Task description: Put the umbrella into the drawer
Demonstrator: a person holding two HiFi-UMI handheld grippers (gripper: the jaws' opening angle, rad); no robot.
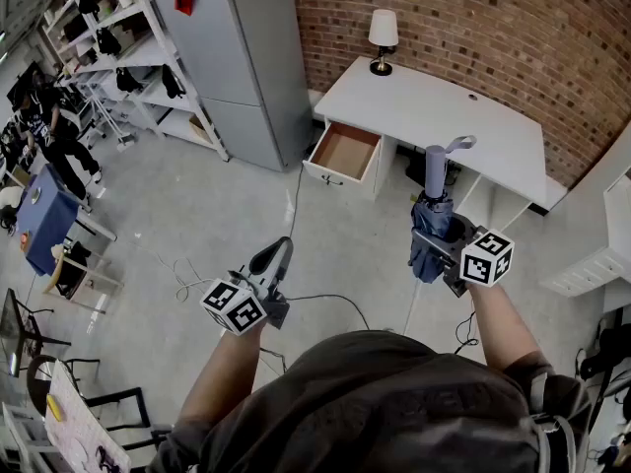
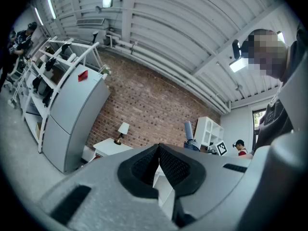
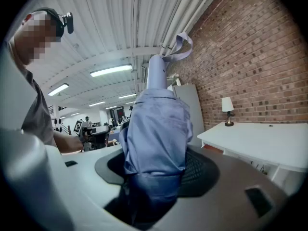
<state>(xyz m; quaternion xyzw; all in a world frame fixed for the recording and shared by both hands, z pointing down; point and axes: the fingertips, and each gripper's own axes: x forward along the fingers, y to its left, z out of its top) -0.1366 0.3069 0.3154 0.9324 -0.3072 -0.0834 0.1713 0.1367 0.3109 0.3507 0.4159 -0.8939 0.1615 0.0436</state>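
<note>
A folded blue umbrella (image 1: 432,223) with a grey handle and wrist strap stands upright in my right gripper (image 1: 441,236), whose jaws are shut on its fabric body (image 3: 156,134). The white desk (image 1: 434,116) stands against the brick wall, its wooden-bottomed drawer (image 1: 345,153) pulled open at the desk's left end. The umbrella is held well short of the drawer, to its right. My left gripper (image 1: 277,254) hangs at the lower left, shut with nothing between its pads (image 2: 159,163). The umbrella (image 2: 189,133) also shows far off in the left gripper view.
A table lamp (image 1: 383,39) stands on the desk's back left corner. A grey fridge (image 1: 242,57) and white shelving (image 1: 128,57) are left of the desk. Cables (image 1: 325,299) trail over the concrete floor. A white cabinet (image 1: 601,254) stands at right. People are at the far left.
</note>
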